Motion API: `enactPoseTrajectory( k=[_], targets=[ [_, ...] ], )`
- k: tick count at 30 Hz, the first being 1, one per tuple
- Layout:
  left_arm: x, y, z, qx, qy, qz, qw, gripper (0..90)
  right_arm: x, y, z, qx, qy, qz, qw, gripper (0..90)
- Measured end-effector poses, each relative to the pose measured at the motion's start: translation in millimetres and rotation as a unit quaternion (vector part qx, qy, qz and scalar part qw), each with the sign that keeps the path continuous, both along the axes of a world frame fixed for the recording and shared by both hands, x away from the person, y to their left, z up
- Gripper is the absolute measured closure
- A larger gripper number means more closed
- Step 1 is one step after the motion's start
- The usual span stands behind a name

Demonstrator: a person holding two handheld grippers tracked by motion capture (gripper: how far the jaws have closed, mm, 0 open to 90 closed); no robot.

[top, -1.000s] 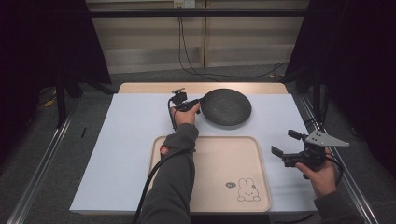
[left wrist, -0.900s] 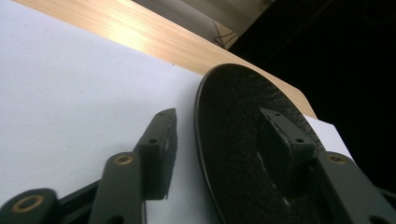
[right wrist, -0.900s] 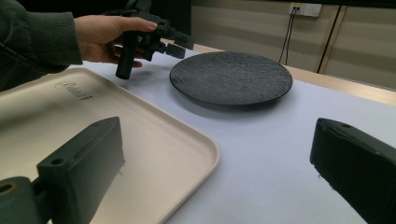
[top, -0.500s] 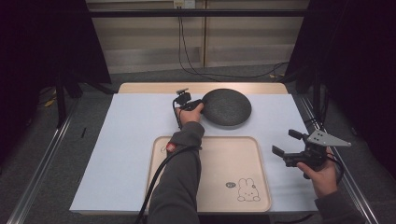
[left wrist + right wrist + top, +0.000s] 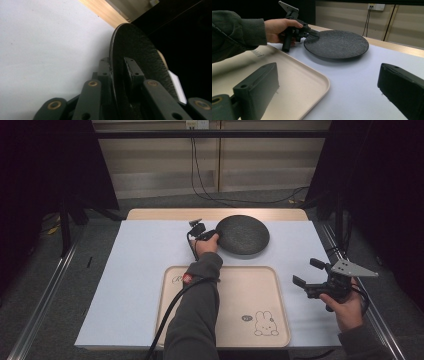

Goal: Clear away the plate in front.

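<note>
Both jaws of the left gripper (image 5: 212,234) pinch the black plate's (image 5: 243,234) rim.

Layout: plate rim between left jaws, tray beside right jaws.
Plate (image 5: 242,234) lies on the table cover (image 5: 135,270), its near-left rim between the left gripper (image 5: 214,234) jaws. Tray (image 5: 250,305) sits nearer than the plate, just left of the right gripper (image 5: 307,274) jaws, which stand over the cover.

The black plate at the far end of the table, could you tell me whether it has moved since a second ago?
No. The black plate sits the same against the tray; the left gripper has just been closing on its rim.
</note>
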State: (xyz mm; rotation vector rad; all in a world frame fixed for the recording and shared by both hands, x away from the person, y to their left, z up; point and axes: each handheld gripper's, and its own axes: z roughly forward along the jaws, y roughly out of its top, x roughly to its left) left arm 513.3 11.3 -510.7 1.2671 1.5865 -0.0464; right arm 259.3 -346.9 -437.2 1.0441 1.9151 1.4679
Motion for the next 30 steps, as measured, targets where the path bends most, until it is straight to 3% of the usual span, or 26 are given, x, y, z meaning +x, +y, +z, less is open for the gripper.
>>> enactPoseTrajectory(
  k=[1,3,5,7,12,13,20,25,30],
  targets=[
    [0.0,0.0,0.0,0.000,0.000,0.000,1.0000,79.4,0.0,0.0,0.0,0.000,0.000,0.000,1.0000,3.2],
    [-1.3,0.9,4.4,-0.026,-0.010,0.000,0.9996,81.1,0.2,0.2,0.1,0.003,0.000,0.001,1.0000,3.3],
    [-1.7,0.4,8.9,-0.031,-0.026,-0.006,0.9992,83.2,0.3,0.3,0.2,0.005,0.001,0.001,1.0000,3.4],
    [-2.7,-1.2,13.9,-0.021,-0.036,-0.015,0.9990,83.8,0.8,0.2,0.1,0.007,0.001,0.002,1.0000,3.4],
    [-4.8,-1.1,18.5,-0.029,-0.037,-0.020,0.9987,85.8,1.6,0.0,0.2,0.011,0.002,0.003,0.9999,3.2],
    [-4.4,-3.4,19.8,-0.044,-0.038,-0.006,0.9983,86.5,1.7,-0.1,0.1,0.008,-0.002,0.002,1.0000,3.2],
    [-2.9,-7.8,35.5,-0.020,-0.058,-0.038,0.9974,87.2,1.5,0.6,0.0,0.010,-0.002,0.007,0.9999,2.4],
    [-1.3,-6.1,44.7,-0.025,-0.049,-0.045,0.9975,85.9,1.0,0.3,0.5,0.015,0.000,0.011,0.9998,1.3],
    [-1.0,0.0,54.1,-0.012,-0.051,-0.050,0.9974,85.8,0.6,0.1,0.5,0.011,-0.004,0.012,0.9999,0.5]
  ],
)
